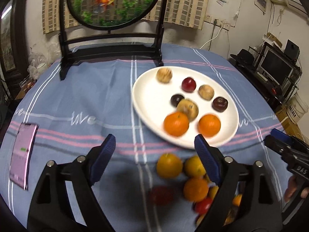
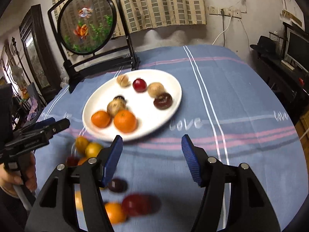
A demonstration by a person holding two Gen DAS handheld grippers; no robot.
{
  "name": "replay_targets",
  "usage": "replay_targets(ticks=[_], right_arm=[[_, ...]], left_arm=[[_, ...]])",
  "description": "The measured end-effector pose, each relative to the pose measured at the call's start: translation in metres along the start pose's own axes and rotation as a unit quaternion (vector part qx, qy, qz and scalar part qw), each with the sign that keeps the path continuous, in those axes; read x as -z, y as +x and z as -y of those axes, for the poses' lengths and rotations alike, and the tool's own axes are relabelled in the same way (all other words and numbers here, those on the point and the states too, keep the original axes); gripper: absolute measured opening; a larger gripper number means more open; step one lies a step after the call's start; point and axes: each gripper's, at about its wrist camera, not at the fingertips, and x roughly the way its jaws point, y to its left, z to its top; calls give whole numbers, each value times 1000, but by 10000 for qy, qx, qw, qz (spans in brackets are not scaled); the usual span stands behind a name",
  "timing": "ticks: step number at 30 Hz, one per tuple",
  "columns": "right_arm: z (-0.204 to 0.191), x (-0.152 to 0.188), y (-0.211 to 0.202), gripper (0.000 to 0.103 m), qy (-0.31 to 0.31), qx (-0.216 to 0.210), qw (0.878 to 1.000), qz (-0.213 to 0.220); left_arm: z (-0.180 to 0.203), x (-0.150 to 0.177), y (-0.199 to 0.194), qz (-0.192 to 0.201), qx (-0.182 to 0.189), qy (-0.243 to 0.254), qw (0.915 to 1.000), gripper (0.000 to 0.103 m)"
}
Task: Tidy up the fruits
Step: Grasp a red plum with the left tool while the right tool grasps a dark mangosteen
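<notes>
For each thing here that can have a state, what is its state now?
left gripper: open, holds nothing
right gripper: open, holds nothing
white plate: holds eight fruits
loose fruits: on the cloth, not on the plate
phone: screen lit, flat on the cloth

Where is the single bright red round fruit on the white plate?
In both views the bright red round fruit sits toward the white plate's far edge, between two tan fruits.
</notes>
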Motion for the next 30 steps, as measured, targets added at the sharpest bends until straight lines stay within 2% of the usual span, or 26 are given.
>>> replay_targets(ticks=[10, 15, 22, 30], right_arm=[[-10, 60, -33, 64, 18, -164, 9997, -195], [-18, 85, -39, 64, -25, -230, 9992, -336], [-20, 102, -42, 64, -77, -211, 9986, -471], [-18, 103, -39, 64, -34, -308, 9982, -522]], left_arm=[[-7, 58, -29, -120, -220, 319, 9992, 88], [-5, 73, -33, -264, -153, 386, 9988, 88], [1, 87, -28, -469, -155, 512, 9975, 89], [0, 89, -11, -607, -256, 530, 9964, 89]])
